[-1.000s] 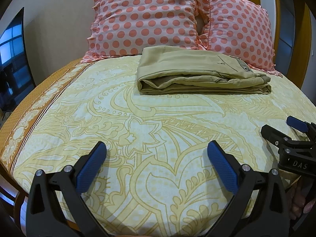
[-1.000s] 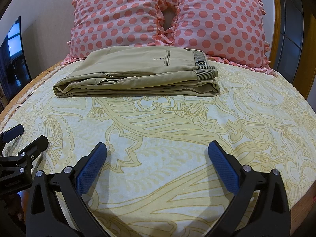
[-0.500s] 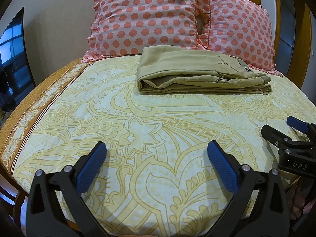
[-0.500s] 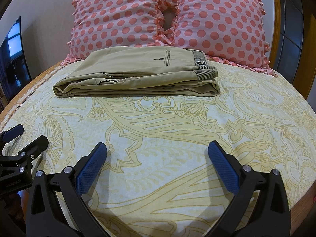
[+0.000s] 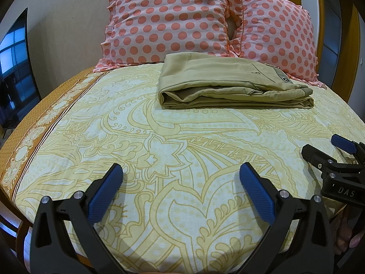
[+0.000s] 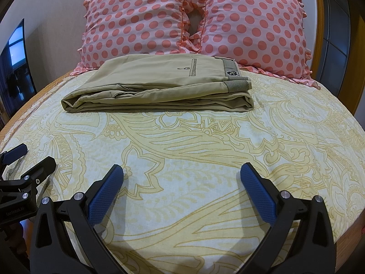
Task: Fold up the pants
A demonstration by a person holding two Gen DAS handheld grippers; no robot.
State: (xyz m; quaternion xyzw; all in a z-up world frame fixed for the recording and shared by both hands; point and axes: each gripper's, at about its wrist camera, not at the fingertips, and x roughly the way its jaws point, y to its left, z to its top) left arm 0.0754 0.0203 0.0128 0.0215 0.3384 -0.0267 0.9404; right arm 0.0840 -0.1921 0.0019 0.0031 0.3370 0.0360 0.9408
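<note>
Khaki pants lie folded in a neat stack at the far side of the bed, just in front of the pillows; they also show in the right wrist view, waistband to the right. My left gripper is open and empty, low over the near part of the bed, well short of the pants. My right gripper is open and empty, also near the front edge. Each gripper shows at the edge of the other's view: the right one, the left one.
Two pink polka-dot pillows stand against the headboard behind the pants. The yellow patterned bedsheet covers the bed. A dark TV screen stands at the left. The bed's left edge has an orange border.
</note>
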